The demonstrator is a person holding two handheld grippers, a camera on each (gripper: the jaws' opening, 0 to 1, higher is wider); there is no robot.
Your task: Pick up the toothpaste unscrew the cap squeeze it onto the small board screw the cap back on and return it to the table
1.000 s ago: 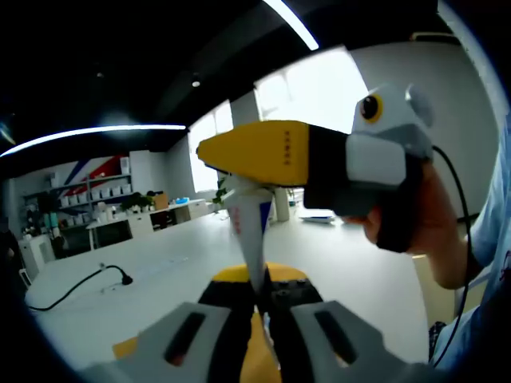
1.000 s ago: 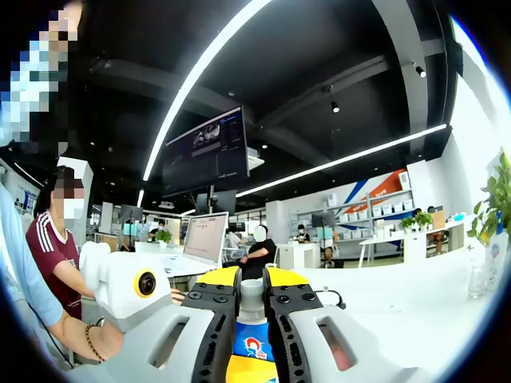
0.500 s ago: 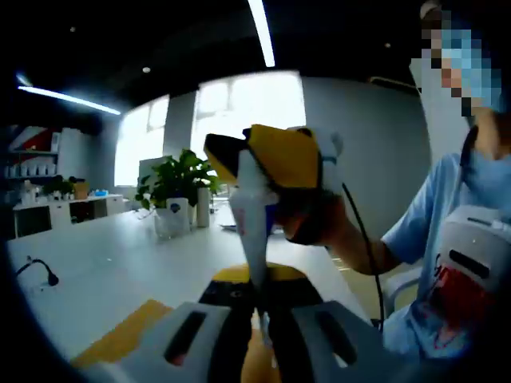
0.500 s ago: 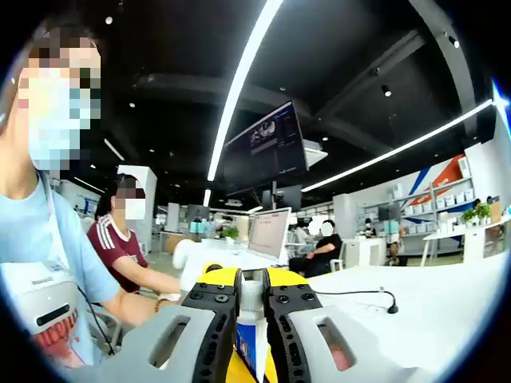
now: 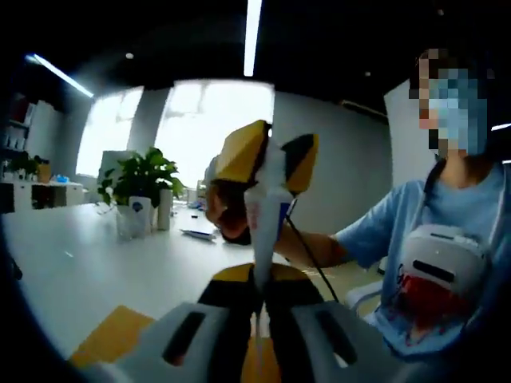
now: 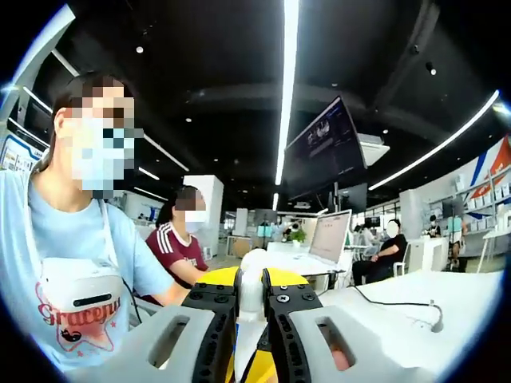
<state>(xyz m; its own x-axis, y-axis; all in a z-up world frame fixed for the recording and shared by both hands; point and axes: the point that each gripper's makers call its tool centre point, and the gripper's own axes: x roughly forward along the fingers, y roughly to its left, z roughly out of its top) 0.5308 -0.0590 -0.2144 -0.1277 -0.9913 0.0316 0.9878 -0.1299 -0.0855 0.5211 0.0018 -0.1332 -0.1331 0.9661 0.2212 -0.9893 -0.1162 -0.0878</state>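
2 grippers share 1 toothpaste tube (image 5: 263,231), held in the air between them above the white table (image 5: 72,271). Taking the tube as the landmark and going left to right in the left gripper view: far to its left stands a potted plant (image 5: 142,177) on the table; below and left of it lies a yellow board (image 5: 108,339), probably the small board the task means, and its visible part looks bare. At the tube's flat crimped end, the left gripper (image 5: 260,299) has its jaws pressed together on the tail. At the tube's upper end, the right gripper (image 5: 267,155) comes in, its yellow and black jaws set around the neck. To the tube's right sits the person in a light blue shirt (image 5: 447,231).

In the right gripper view the right gripper (image 6: 250,297) has its jaws closed on a white cylindrical part (image 6: 251,279), which I judge to be the cap or neck of the tube; the blur leaves that open. Left of it is the same blue shirt; right of it a laptop (image 6: 327,239) rests on a table.

Progress, as a judgement: pick-up is done, and unscrewing appears to be the step in hand. Whether the cap has loosened I cannot tell. Squeezing, recapping and returning remain.
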